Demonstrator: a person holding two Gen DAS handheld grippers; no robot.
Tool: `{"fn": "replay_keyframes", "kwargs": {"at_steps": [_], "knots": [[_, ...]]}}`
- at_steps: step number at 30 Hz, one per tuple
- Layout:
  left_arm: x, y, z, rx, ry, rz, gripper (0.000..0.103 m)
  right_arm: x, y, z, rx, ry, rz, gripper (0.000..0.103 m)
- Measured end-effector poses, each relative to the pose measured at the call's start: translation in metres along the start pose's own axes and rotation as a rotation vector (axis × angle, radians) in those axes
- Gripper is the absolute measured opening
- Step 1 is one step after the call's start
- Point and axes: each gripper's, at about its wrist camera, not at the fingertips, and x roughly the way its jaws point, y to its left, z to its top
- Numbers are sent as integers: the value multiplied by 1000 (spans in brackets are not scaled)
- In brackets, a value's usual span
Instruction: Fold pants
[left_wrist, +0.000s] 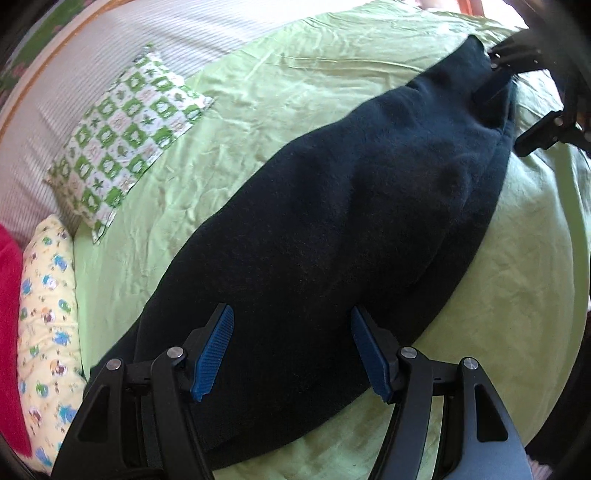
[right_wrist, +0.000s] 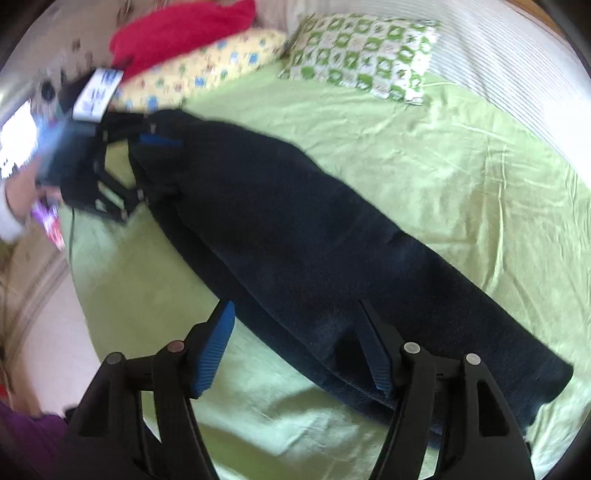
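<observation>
The dark navy pants (left_wrist: 332, 221) lie stretched out in one long band on a light green sheet (left_wrist: 258, 92), apparently folded lengthwise with one leg laid over the other; a doubled edge shows along the near side in the right wrist view (right_wrist: 295, 229). They run diagonally across the bed, flat apart from a few soft bulges.

The left gripper (left_wrist: 291, 350) is above one end of the pants, pointing steeply down at the fabric. Its jaws stand wide apart, the blue ribbed pads (left_wrist: 214, 354) clear on both sides with only dark cloth beneath the gap; nothing is pinched between them. Seen from the right wrist, the same gripper (right_wrist: 155, 147) sits at the far end of the garment, blurred, with a white label on its body and one blue pad over the cloth.

The right gripper (right_wrist: 295, 343) is at the opposite end, also angled down. Its jaws are spread wide and grip nothing: one finger is over the green sheet just beside the pants' edge, the other over the dark fabric. In the left wrist view this gripper (left_wrist: 517, 96) appears at the far tip of the pants, one finger over the cloth and the other off to its side.

Beyond the pants, a green-and-white checked pillow (left_wrist: 129, 140) lies near the bed's far edge, beside a yellow printed pillow (left_wrist: 48, 314) and a red cloth (right_wrist: 184, 29). A striped cover (left_wrist: 129, 55) lies beyond the sheet.
</observation>
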Motion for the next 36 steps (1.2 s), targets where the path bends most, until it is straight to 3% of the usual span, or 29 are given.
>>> {"fn": "replay_keyframes", "kwargs": {"at_steps": [8,9,11,12,15,18,20,21,22,23,24,26,30,33,36], "knots": [[7,7,1,64,36,-94,66,26,8,-4,-153,102,-135,64],[7,9,1,58,35,-113,66,27,4,-3,-139,106,-129,60],[5,10,1,66,35,-150,66,27,-4,-3,-105,106,-94,39],[3,7,-1,85,40,-180,66,27,-8,-2,-90,106,-74,36],[2,-2,-4,158,38,-163,66,25,-10,-4,-80,95,-50,35],[13,1,0,137,79,-173,66,25,-8,-7,-84,94,-49,35],[20,8,5,111,95,-205,51,24,-7,-9,-77,92,-47,30],[22,10,8,101,98,-214,35,23,-7,-8,-69,87,-42,26],[22,11,11,96,99,-207,22,22,-9,-7,-55,78,-31,16],[21,11,12,90,99,-203,17,20,-12,-5,-43,70,-23,8],[19,12,14,84,95,-208,10,16,-12,-4,-33,57,-22,8],[11,15,15,71,80,-208,6,5,-12,-4,-28,36,-18,6],[-7,15,12,59,46,-220,5,-15,-8,-7,-41,18,-2,6],[5,8,0,41,82,-237,6,-15,-9,-13,-25,22,9,6],[11,10,-3,-8,86,-246,10,9,-18,-21,16,75,46,21]]}}
